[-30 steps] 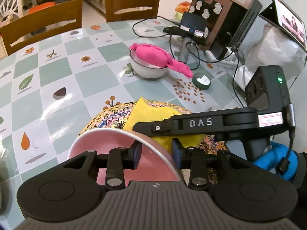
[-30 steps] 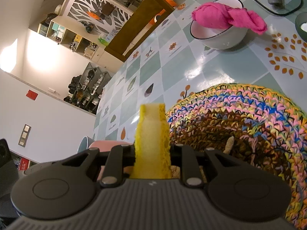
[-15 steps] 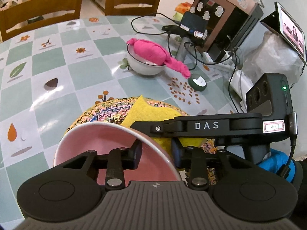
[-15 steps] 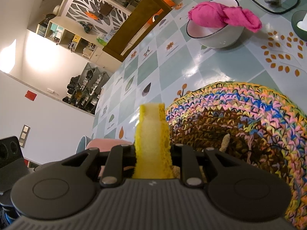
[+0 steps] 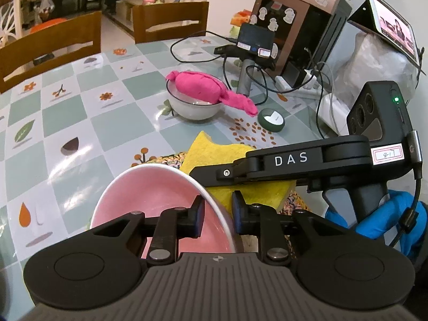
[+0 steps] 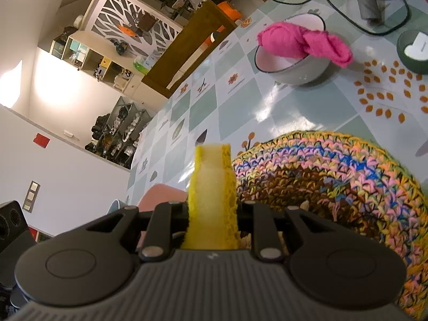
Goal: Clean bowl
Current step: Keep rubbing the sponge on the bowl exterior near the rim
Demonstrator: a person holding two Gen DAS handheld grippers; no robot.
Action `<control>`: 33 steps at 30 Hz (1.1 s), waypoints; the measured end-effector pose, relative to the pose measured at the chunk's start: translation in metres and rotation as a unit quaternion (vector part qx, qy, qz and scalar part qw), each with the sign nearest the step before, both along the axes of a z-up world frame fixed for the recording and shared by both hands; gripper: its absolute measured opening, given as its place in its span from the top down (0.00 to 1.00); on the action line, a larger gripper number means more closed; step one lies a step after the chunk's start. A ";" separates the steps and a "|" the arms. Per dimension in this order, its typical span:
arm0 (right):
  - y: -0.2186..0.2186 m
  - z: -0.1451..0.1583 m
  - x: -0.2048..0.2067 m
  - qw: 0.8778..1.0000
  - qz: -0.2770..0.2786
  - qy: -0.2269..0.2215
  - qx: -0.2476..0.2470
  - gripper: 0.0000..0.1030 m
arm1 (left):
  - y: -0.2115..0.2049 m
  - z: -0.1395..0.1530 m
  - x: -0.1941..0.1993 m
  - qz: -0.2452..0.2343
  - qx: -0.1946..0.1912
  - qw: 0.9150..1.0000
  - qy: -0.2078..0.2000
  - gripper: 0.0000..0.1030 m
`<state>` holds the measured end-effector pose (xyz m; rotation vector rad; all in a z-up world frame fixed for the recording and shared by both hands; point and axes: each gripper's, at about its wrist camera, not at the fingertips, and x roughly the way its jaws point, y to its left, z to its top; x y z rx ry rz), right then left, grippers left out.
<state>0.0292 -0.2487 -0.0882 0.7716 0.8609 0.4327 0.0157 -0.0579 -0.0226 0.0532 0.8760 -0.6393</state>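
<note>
- The left tool point(image 5: 216, 215) is closing its jaws on the rim of the pink bowl point(image 5: 160, 187); a second ago they stood wider, so the grip is only now firming up. There is still a sliver of gap at the outer pad.
- The bowl has come up tilted in front of that tool, its inside facing the yellow sponge point(image 5: 214, 149).
- The right tool point(image 6: 212, 214) is clamped on the sponge, just beyond the bowl's rim; wiping looks ready to begin.
- Beyond both tools, the checked bench point(image 5: 67, 101) carries a woven mat point(image 6: 334, 174), a white bowl point(image 5: 192, 107) with a pink cloth point(image 5: 203, 87), and cables point(image 5: 256, 75).
- Wooden chairs point(image 5: 53, 42) stand behind.
</note>
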 end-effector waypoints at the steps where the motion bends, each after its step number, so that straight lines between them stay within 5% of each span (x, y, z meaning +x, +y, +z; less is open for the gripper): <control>1: -0.001 0.002 0.001 1.000 0.001 -0.004 -0.001 0.78 | 0.000 0.001 0.001 0.000 -0.001 1.000 -0.003 0.78; 14: -0.017 0.025 0.007 0.999 -0.002 -0.038 -0.032 0.78 | -0.016 0.006 0.001 -0.014 -0.022 0.999 -0.029 0.79; 33: -0.018 0.021 -0.023 0.999 0.001 -0.032 -0.003 0.78 | -0.008 -0.020 -0.051 -0.060 -0.027 0.998 -0.025 0.87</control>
